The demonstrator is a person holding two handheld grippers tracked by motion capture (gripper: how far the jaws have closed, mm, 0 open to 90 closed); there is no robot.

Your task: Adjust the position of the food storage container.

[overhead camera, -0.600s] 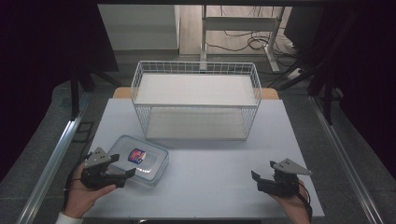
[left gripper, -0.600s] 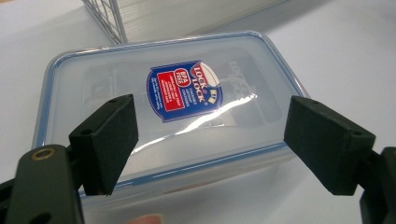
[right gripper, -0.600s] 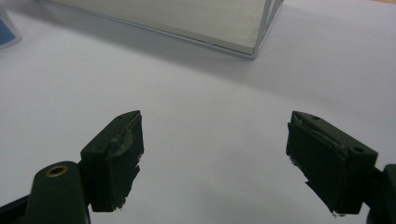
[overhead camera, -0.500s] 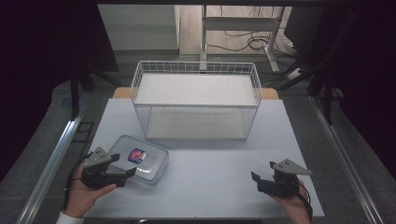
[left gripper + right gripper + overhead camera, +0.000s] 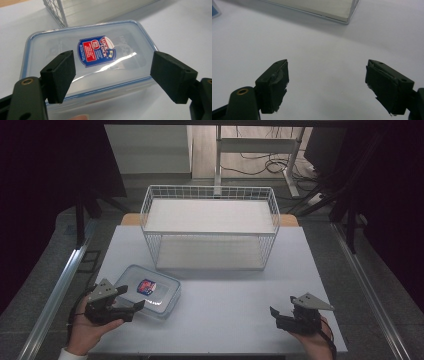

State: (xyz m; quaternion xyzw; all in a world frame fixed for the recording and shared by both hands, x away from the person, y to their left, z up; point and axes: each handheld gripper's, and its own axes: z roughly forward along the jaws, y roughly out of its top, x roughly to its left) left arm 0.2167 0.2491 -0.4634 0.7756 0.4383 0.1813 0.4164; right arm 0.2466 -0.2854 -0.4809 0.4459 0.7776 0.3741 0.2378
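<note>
The left gripper is wide open and holds nothing; its jaws stand at the near edge of the clear lidded container, which lies on the left front part of the white table, near the wire basket. The right gripper is also wide open and empty, over bare table near the right front edge, well apart from both.

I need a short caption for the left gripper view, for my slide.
Open left gripper poised over a lidded clear plastic box on the white table.
</note>
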